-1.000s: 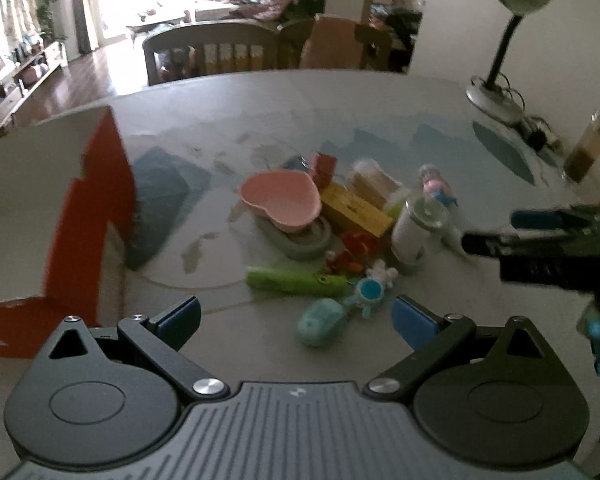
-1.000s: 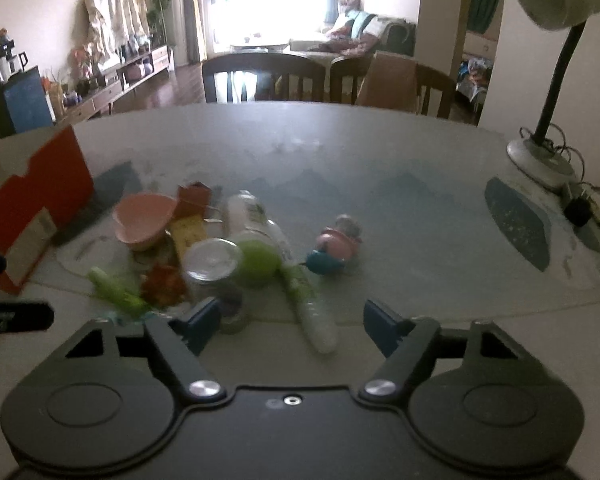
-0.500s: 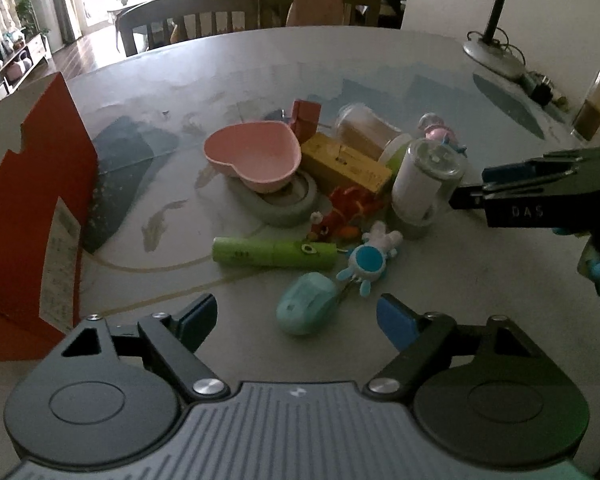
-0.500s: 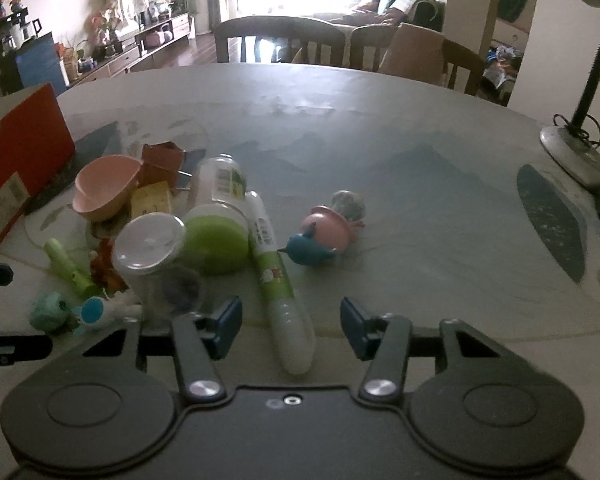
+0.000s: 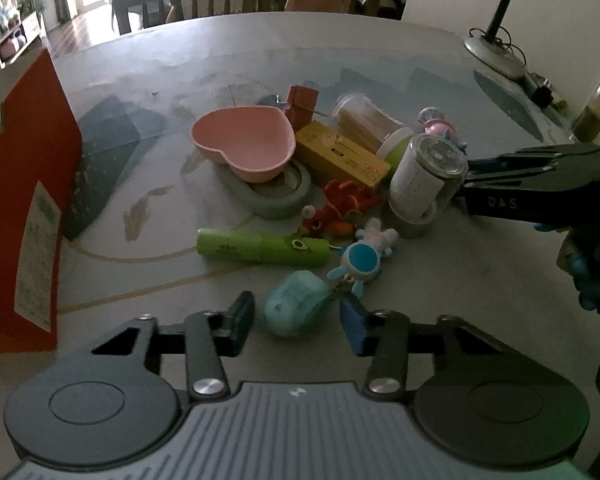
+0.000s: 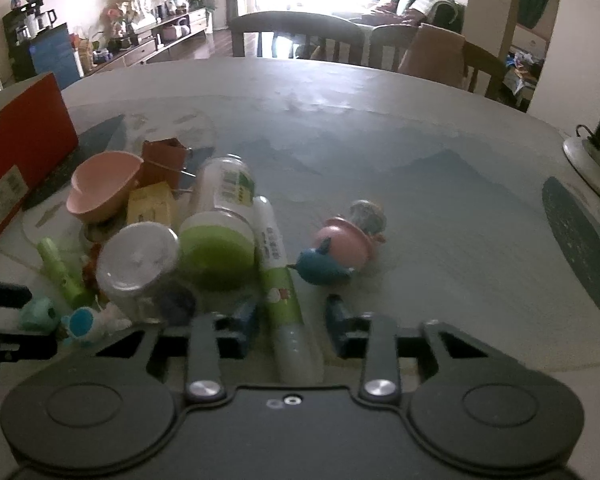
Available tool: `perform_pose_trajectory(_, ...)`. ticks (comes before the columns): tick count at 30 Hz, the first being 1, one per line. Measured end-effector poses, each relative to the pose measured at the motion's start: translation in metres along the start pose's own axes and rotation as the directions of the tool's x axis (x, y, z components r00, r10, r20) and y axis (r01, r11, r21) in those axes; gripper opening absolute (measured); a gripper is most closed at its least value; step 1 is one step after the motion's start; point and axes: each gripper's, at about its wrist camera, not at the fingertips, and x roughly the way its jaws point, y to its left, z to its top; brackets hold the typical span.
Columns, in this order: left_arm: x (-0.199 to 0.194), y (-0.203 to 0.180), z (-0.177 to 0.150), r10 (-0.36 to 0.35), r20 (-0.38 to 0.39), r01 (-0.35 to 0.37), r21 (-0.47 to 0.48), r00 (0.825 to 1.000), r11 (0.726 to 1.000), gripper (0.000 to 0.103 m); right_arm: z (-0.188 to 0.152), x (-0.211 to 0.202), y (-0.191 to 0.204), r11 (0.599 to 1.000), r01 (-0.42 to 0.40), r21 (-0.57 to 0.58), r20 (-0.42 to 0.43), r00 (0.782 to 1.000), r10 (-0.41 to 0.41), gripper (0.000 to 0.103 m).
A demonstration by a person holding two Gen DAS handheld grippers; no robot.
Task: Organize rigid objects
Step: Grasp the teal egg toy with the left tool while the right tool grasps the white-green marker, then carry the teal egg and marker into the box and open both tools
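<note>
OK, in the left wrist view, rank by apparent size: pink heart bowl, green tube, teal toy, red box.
1. red box, though it is nearest the lens
2. pink heart bowl
3. green tube
4. teal toy

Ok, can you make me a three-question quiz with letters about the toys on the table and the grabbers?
1. Where does the mint oval toy lie?
A. Inside the bowl
B. Between the left gripper's fingers
C. On the red box

2. What colour is the heart-shaped bowl?
A. Pink
B. Black
C. Purple

3. How is the right gripper?
A. Shut on the blue whale
B. Holding the bowl
C. Open around the white-and-green tube

Answers: 1 B, it sits between the blue pads. 2 A, its inside shows pink. 3 C, the fingers stand apart on either side of the tube.
</note>
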Motion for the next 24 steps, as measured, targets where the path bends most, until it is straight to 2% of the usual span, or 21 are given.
perform_pose_trajectory(3,0.0,-0.002,0.0,0.008,-0.004,-0.008,0.0,1.0,1.0,0.036,0.001,0.0,0.002,1.0,-0.002,-0.01,0.003,1.0,0.002,0.022)
perform_pose_trajectory(8,0.0,-0.004,0.001,0.003,-0.012,-0.003,0.003,1.0,1.0,0.035,0.0,-0.003,0.002,1.0,0.006,0.004,-0.007,1.0,-0.006,0.021)
perform_pose_trajectory(24,-0.024,0.002,-0.001,0.032,0.012,-0.031,-0.06,0.999,0.998,0.035,-0.021,-0.06,-0.001,0.982,-0.043,0.185,0.007,0.999,0.042,0.02)
